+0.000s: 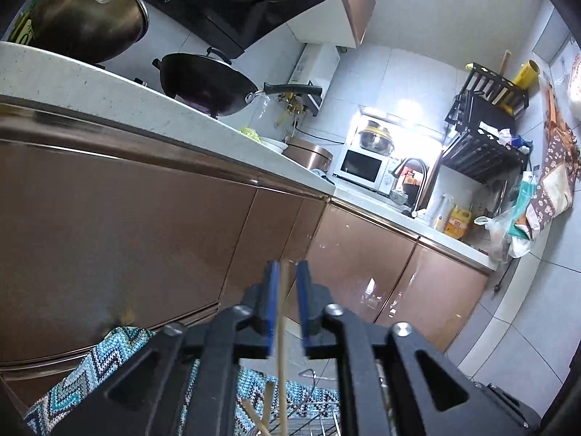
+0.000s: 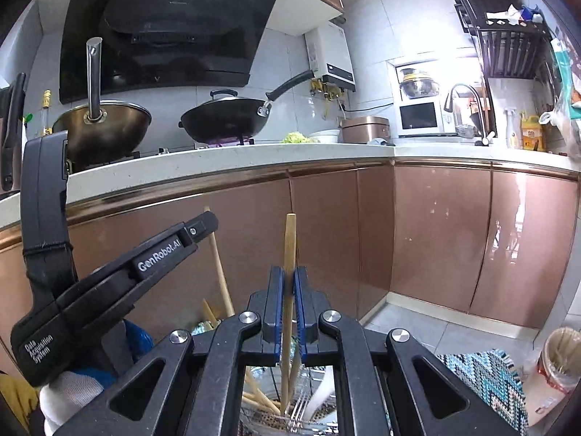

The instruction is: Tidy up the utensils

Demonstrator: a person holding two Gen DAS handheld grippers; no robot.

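Observation:
My left gripper (image 1: 287,276) holds a thin wooden chopstick (image 1: 282,345) upright between its blue pads, above a wire rack (image 1: 312,421) with more chopsticks. It also shows in the right wrist view (image 2: 205,223), where its fingers grip a chopstick (image 2: 222,283). My right gripper (image 2: 288,279) is shut on another wooden chopstick (image 2: 289,243) that stands upright. Below it a clear holder (image 2: 290,399) contains several chopsticks.
Brown cabinet doors (image 2: 435,236) and a white countertop (image 2: 254,152) stand ahead, with two woks (image 2: 225,120) on the stove. A zigzag-patterned cloth (image 2: 483,381) lies below. A cup with chopsticks (image 2: 561,356) stands at the right. A microwave (image 2: 421,118) and sink tap (image 2: 468,109) are further right.

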